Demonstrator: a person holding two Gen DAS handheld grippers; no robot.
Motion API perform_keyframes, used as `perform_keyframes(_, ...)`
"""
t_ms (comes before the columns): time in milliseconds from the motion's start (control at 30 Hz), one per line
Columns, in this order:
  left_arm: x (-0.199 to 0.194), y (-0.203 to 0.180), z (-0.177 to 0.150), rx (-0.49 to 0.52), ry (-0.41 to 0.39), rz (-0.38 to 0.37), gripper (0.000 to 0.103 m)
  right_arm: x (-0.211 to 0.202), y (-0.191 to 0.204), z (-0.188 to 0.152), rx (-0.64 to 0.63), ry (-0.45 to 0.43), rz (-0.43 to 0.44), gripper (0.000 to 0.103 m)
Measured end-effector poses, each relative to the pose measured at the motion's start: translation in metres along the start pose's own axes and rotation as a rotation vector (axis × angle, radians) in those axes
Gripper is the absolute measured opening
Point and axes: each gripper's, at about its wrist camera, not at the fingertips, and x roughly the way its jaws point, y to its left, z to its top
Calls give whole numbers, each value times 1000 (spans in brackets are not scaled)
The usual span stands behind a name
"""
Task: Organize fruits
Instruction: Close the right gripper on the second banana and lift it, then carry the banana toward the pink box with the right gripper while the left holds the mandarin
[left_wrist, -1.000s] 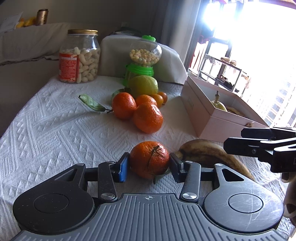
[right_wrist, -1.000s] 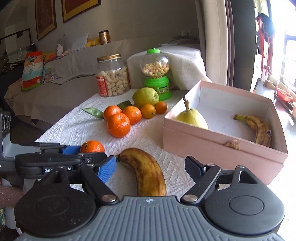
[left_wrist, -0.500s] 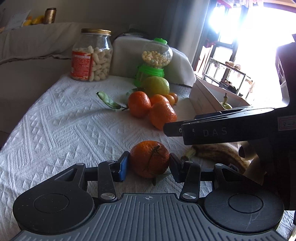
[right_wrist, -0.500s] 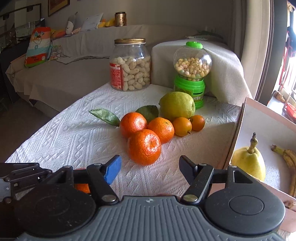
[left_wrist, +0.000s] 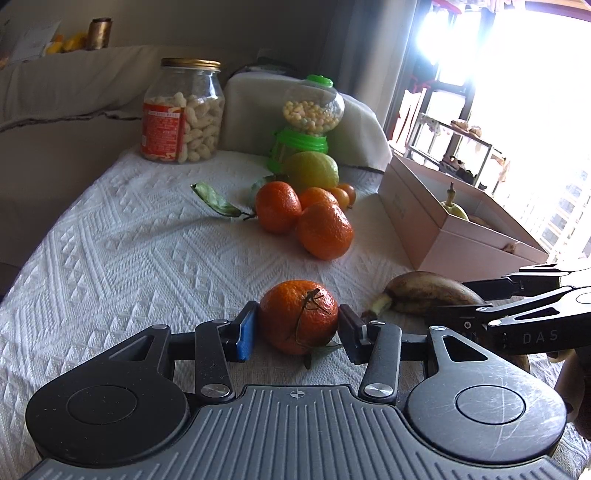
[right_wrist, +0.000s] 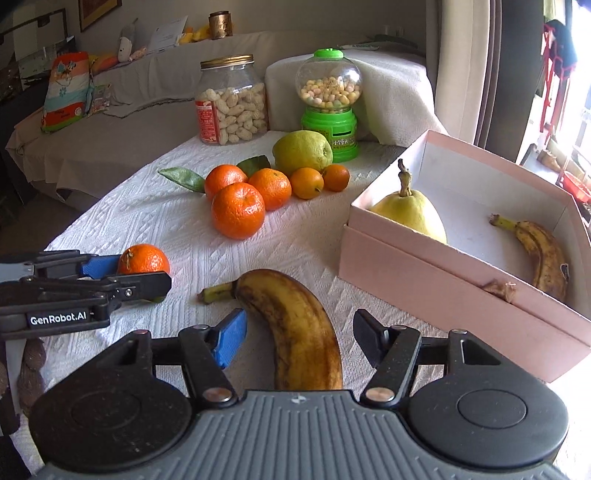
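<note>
My left gripper (left_wrist: 297, 326) is shut on a tangerine (left_wrist: 298, 315) with a dry stem, low over the white cloth; the tangerine also shows in the right wrist view (right_wrist: 144, 260). My right gripper (right_wrist: 295, 341) is open, its fingers on either side of a brown-spotted banana (right_wrist: 295, 325) lying on the cloth, not touching it. The banana shows in the left wrist view (left_wrist: 424, 291). A pink box (right_wrist: 443, 273) on the right holds a pear (right_wrist: 413, 214) and another banana (right_wrist: 539, 254). More tangerines (right_wrist: 238, 214) and a green citrus fruit (right_wrist: 301, 151) lie behind.
A peanut jar (right_wrist: 232, 103) and a green candy dispenser (right_wrist: 328, 110) stand at the table's back. Leaves (right_wrist: 183, 177) lie beside the tangerines. A covered sofa lies beyond the table's left edge. The left gripper's body (right_wrist: 74, 295) sits just left of the banana.
My right gripper swung left toward the tangerine pile, then came back and down; its open fingers now straddle the banana. The left gripper kept holding the tangerine.
</note>
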Motion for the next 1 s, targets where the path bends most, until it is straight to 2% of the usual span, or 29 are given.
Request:
perform_keyframes(100, 0, -1, 0, 9, 1, 6, 51, 8, 1, -4, 7, 17, -4, 48)
perform_keyframes(367, 3, -4, 1, 34, 5, 21, 51, -13, -7, -12, 34, 6, 51, 36)
perform_keyframes(767, 7, -17, 0, 120, 18, 83, 51, -44, -41, -42, 137, -1, 6, 36)
perform_keyframes(1000, 9, -22, -1, 159, 23, 111, 51, -36, -35, -45, 108, -36, -23, 37)
